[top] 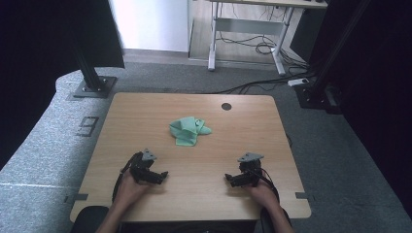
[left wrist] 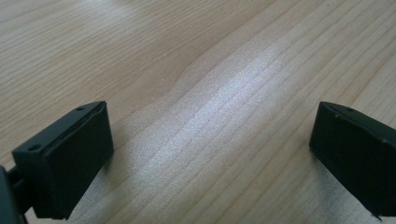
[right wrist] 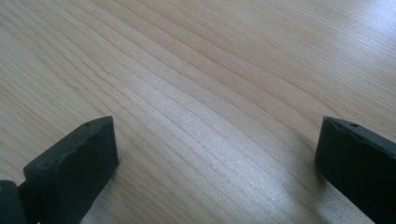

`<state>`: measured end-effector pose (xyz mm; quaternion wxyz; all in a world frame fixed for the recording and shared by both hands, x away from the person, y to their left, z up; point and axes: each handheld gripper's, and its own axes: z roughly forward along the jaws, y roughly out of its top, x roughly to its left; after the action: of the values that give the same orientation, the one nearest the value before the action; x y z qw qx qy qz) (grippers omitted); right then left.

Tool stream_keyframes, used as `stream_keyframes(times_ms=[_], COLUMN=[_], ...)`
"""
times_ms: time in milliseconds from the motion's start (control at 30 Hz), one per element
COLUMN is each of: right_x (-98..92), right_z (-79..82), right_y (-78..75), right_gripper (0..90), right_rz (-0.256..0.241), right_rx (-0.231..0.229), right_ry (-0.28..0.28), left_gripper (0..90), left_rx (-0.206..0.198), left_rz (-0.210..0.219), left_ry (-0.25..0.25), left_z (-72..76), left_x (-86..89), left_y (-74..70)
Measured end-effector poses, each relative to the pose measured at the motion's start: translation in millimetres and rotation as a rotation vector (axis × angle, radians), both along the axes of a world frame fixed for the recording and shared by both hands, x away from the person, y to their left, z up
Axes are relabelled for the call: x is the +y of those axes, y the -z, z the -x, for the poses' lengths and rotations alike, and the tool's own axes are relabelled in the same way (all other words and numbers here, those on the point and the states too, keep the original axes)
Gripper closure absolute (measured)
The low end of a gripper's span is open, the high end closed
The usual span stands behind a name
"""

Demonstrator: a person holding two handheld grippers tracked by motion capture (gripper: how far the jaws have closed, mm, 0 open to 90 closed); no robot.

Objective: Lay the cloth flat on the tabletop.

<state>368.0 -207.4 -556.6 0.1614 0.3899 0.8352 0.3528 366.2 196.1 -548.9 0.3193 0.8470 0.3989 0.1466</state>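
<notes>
Right now a crumpled mint-green cloth point(top: 188, 130) lies bunched on the pale wood-grain tabletop point(top: 145, 116), a little beyond the middle and slightly left of centre, with a small flap poking out toward its right side; it sits well apart from both tools and nothing touches it. Nearer the person's edge, the black two-jaw left gripper point(top: 162, 175) rests low over the wood in the person's left hand point(top: 128, 188), its grey three-cornered plate on top and its jaws pointing inward toward the middle of the table. Its own view shows the left gripper point(left wrist: 212, 149) with the jaws spread wide, one black pad at each lower corner and bare grain with a soft sheen between them. Across from it, the black two-jaw right gripper point(top: 228, 180) sits in the person's right hand point(top: 263, 193), likewise close to the near edge, likewise angled inward, so the two tools face each other with a stretch of bare wood between them. From its own camera the right gripper point(right wrist: 217, 158) also has its jaws held far apart, gripping nothing, with plain wood between the pads. A small round dark hole point(top: 226, 106) marks the far side of the tabletop, beyond the cloth and to its right
</notes>
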Motion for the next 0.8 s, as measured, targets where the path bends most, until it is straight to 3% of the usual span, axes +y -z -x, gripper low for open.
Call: stream_keyframes(times_ms=[800], right_x=[0.0], right_z=[0.0], right_y=[0.0], right_gripper=[0.0], right_rz=[0.0], right_rx=[0.0], right_ry=[0.0], left_gripper=[0.7], left_rx=[0.003], left_rz=[-0.001], left_ry=[-0.019], left_z=[-2.5], left_x=[-2.4], left_y=[-1.1])
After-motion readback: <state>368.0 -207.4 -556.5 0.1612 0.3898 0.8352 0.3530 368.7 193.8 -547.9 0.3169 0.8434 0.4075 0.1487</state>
